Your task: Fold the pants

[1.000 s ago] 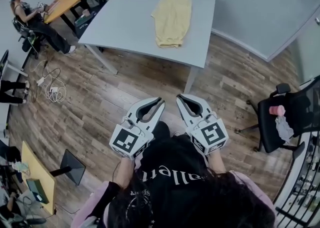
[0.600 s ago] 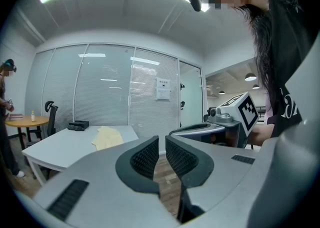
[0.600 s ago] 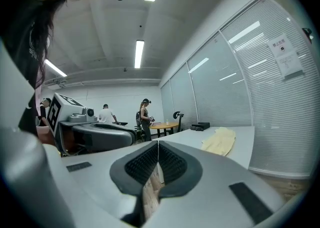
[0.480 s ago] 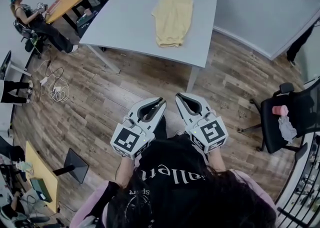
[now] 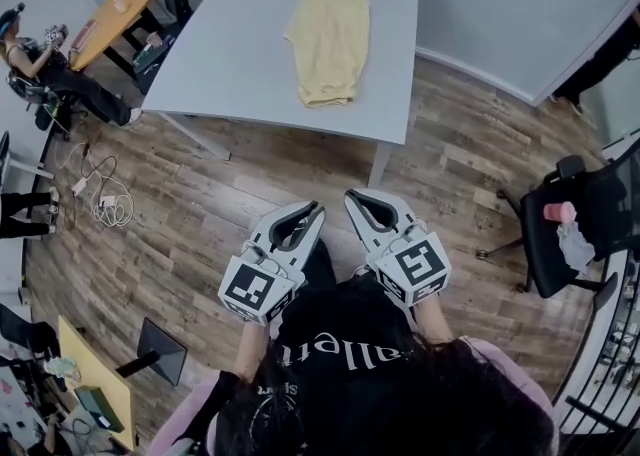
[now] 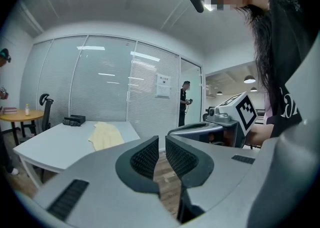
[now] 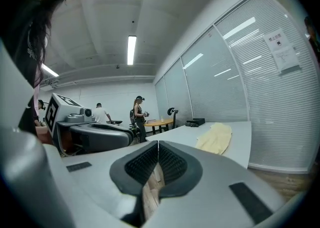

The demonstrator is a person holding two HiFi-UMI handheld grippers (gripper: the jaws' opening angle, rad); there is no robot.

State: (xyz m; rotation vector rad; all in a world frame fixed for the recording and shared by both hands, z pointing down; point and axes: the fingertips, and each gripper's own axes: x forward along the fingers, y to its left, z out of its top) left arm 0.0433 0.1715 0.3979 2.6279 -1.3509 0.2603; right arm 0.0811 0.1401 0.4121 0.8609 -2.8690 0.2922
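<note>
Well beyond the left gripper and right gripper, both pressed together empty, pants lie on the table.

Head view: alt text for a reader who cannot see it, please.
A person, seen from above, holds the left gripper and right gripper shut and empty over a wooden floor, short of a grey table. Pale yellow pants lie on the table, untouched.
</note>
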